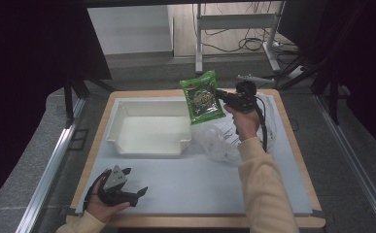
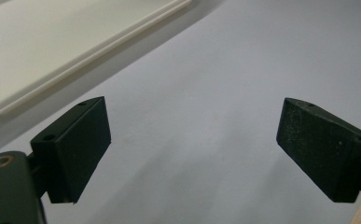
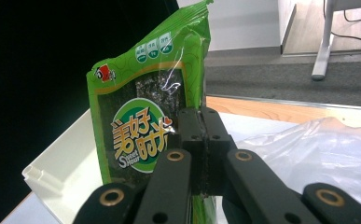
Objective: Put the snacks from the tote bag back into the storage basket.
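A green snack packet (image 1: 203, 96) hangs in the air over the right rim of the white bin (image 1: 122, 145), pinched at its edge by my right gripper (image 1: 220, 97). In the right gripper view the two black jaws press together on the packet (image 3: 141, 126), which stands upright with a round label. My left gripper (image 1: 139, 191) rests low over the table near the front left corner, held in a hand. Its fingers (image 2: 75, 144) stand wide apart above the bare grey mat, with nothing between them.
The white bin (image 2: 52, 51) sits at the back left of the grey mat (image 1: 200, 189). A crumpled clear plastic bag (image 1: 224, 141) lies to the right of the bin, under my right forearm. Wooden table edges frame the mat, and desk legs and cables stand beyond.
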Available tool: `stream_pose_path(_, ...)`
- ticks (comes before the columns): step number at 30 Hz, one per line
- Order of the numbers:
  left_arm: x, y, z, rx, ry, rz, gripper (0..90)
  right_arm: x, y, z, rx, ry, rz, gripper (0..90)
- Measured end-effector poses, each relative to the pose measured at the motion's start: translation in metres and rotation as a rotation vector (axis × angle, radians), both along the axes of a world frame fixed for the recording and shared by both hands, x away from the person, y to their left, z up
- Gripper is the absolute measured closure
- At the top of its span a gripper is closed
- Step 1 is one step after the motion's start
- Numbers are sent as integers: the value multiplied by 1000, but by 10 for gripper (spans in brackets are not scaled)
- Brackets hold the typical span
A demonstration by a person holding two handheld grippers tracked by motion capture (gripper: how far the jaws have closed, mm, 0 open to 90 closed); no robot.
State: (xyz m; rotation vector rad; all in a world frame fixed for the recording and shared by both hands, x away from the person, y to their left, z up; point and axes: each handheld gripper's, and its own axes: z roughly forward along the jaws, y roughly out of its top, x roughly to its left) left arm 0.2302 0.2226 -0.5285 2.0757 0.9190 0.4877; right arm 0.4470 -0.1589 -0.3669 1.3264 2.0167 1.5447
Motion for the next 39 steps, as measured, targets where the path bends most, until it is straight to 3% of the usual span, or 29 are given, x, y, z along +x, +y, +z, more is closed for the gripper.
stream_pose_path(39,-1,1,1,-2,-6,-4,98,6,39,-11,26,22,42,895)
